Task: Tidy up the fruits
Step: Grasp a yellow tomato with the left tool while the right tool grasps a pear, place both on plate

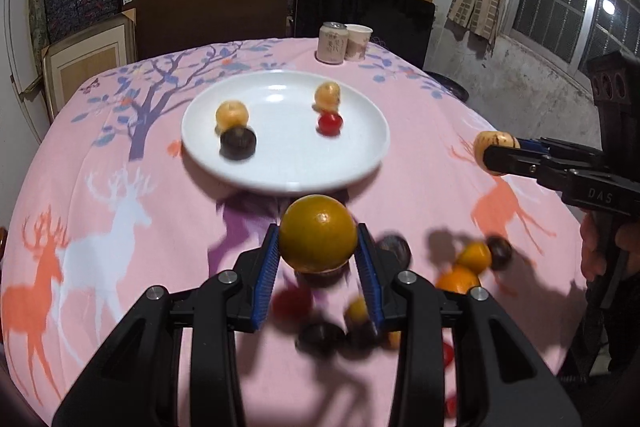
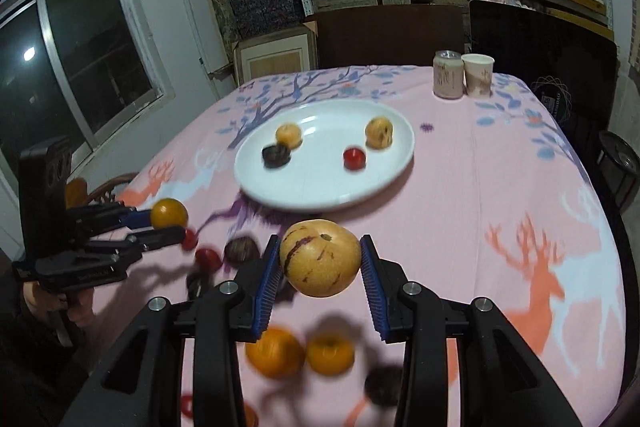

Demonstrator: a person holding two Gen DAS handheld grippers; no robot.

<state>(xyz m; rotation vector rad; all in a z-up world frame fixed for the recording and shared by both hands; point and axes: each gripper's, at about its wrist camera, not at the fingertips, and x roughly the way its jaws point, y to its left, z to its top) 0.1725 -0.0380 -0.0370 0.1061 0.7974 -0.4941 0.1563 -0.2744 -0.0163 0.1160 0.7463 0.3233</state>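
the left gripper (image 1: pixel 318 247) is pinching an orange (image 1: pixel 318 233) between its blue-padded jaws, holding it above the pink cloth of the desk (image 1: pixel 120 195), just short of the white plate (image 1: pixel 248 171) at twelve o'clock. the right gripper (image 2: pixel 320 261) is clamping a pale yellow fruit with purple streaks (image 2: pixel 320 257), its jaws pressing on both sides. the plate is carrying two yellowish fruits (image 1: pixel 232 113), a dark fruit (image 1: pixel 238 143) and a small red fruit (image 1: pixel 330 123). more oranges (image 2: pixel 276 351), dark and red fruits are lying blurred on the cloth beneath the grippers. a can (image 2: pixel 448 75) and a paper cup (image 2: pixel 478 75) are standing together at the desk's far edge.
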